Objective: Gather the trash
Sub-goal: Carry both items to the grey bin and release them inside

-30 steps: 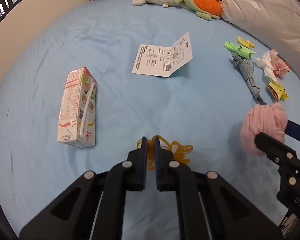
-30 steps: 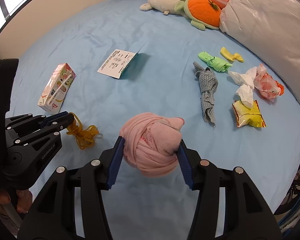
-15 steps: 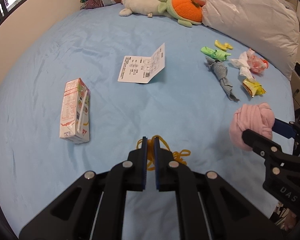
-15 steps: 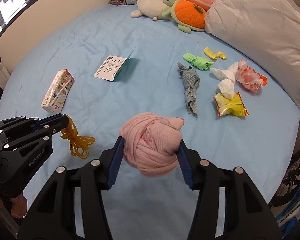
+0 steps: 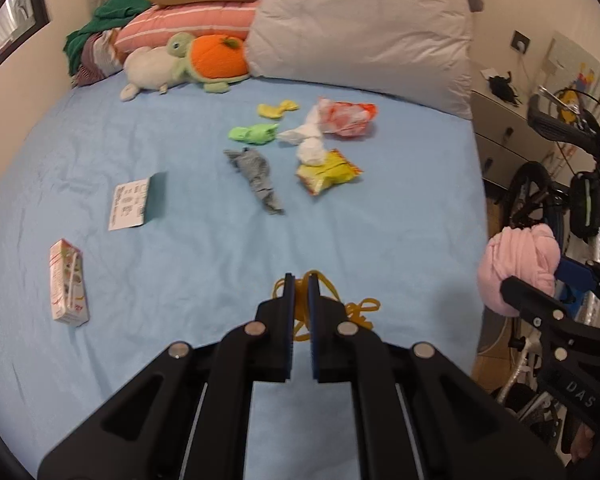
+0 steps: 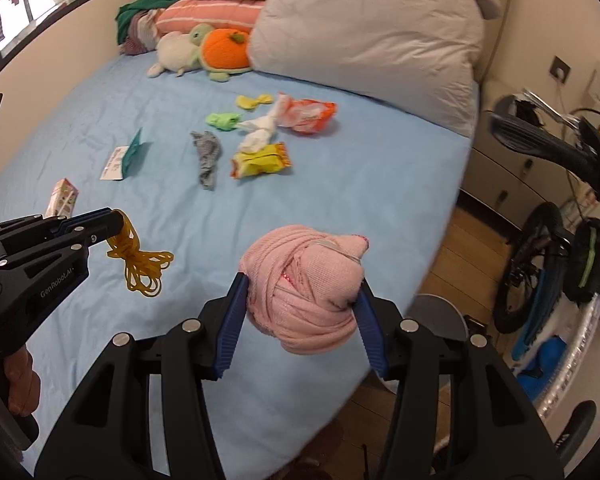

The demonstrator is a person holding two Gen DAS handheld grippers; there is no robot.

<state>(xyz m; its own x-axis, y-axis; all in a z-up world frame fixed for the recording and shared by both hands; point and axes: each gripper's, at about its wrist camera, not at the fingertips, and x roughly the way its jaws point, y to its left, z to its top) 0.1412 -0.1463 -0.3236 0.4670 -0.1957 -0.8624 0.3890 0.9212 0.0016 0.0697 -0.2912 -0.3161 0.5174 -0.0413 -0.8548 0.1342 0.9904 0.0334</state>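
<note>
My left gripper (image 5: 300,280) is shut on a tangle of yellow rubber bands (image 5: 356,308), which dangles above the blue bed sheet (image 5: 180,272). The right wrist view shows the same bands (image 6: 140,264) hanging from the left gripper (image 6: 116,220). A rolled pink cloth bundle (image 6: 304,288) is clamped between the blue pads of my right gripper (image 6: 302,284), lifted over the bed's right edge. On the sheet lie a juice carton (image 5: 69,284), a folded leaflet (image 5: 130,204), a grey sock (image 5: 256,176), a yellow snack packet (image 5: 328,170), white tissue (image 5: 310,148) and an orange-white wrapper (image 5: 348,118).
Small green (image 5: 254,134) and yellow (image 5: 278,109) scraps lie near the wrapper. A large pillow (image 5: 360,32) and a plush turtle (image 5: 204,60) sit at the bed's head. A bicycle (image 6: 560,240) stands on the wooden floor right of the bed, and a round grey object (image 6: 436,312) below the edge.
Both grippers have risen and swung to the right with their loads still held. The bed's right edge, the floor and the bicycle have come into view.
</note>
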